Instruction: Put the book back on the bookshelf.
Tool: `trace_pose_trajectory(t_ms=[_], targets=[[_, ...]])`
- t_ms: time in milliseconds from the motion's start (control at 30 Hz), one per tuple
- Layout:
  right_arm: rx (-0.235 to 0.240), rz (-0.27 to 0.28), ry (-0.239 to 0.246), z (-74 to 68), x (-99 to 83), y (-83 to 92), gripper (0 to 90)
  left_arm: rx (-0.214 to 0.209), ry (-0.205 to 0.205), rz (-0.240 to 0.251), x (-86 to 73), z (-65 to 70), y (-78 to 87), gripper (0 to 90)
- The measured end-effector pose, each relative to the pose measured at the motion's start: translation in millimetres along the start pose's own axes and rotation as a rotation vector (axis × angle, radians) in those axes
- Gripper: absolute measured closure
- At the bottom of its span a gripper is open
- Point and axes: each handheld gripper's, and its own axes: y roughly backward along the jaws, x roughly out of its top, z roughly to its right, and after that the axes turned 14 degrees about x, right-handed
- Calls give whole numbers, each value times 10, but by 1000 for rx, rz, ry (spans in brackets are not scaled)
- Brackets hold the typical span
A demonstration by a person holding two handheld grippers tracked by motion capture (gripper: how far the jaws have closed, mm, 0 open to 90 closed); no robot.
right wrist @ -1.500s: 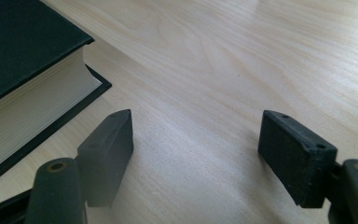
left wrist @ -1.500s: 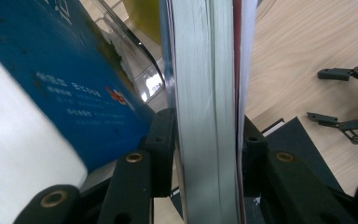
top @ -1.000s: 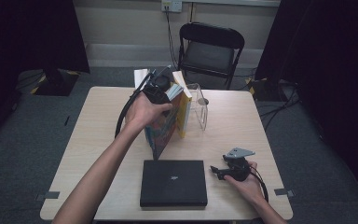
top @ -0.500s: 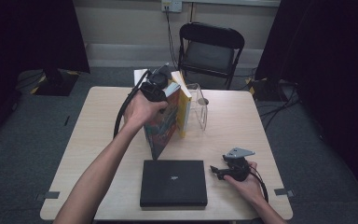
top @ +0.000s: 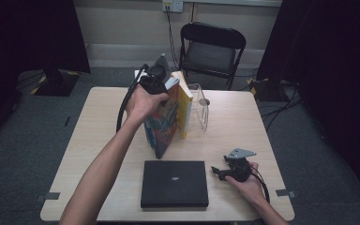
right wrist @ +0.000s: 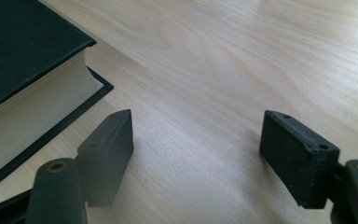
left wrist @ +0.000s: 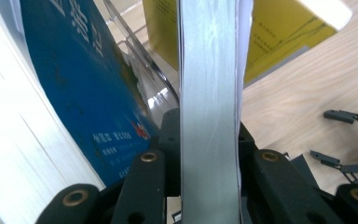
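Wooden table (top: 243, 136), frame centre. Black book (top: 174, 183), lower centre, flat. Colourful book (top: 161, 119), upright, centre: stiff, weighty; left gripper (top: 155, 84) clamped on top edge. Right gripper (top: 232, 169), lower right: jaws apart, empty.

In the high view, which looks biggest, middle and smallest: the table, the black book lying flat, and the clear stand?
1. The table looks biggest by far.
2. The black book lying flat comes next, though it is nearer the camera.
3. The clear stand beside the yellow book looks smallest, and it is partly hidden.
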Motion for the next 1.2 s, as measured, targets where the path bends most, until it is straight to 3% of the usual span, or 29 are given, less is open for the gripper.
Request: trace_pose_trajectory(t_ms=[67, 233, 367, 467, 700, 767, 833, 967, 1100, 1200], targets=[[0, 0, 0, 0, 0, 0, 260, -1, 32, 7, 39, -15, 10, 740], [0, 0, 0, -1, 0, -1, 260, 8, 64, -1, 145, 6, -29, 740], [0, 0, 0, -2, 0, -1, 260, 18, 66, 3, 197, 23, -50, 740], [1, 0, 2, 0, 1, -1, 260, 31, 94, 9, 235, 36, -80, 739], [1, -1, 2, -1, 0, -1, 260, 45, 98, 18, 241, 67, -133, 737], [1, -1, 2, -2, 1, -2, 260, 43, 112, 29, 240, 59, -135, 738], [1, -1, 1, -4, 1, -2, 260, 50, 151, 47, 257, 50, -149, 738], [4, -2, 1, -5, 2, -4, 260, 55, 147, 49, 294, 64, -156, 738], [5, -2, 3, -8, 1, -3, 260, 50, 171, 60, 335, 25, -173, 737], [6, -3, 4, -9, 1, -4, 260, 66, 147, 75, 344, 55, -209, 736]])
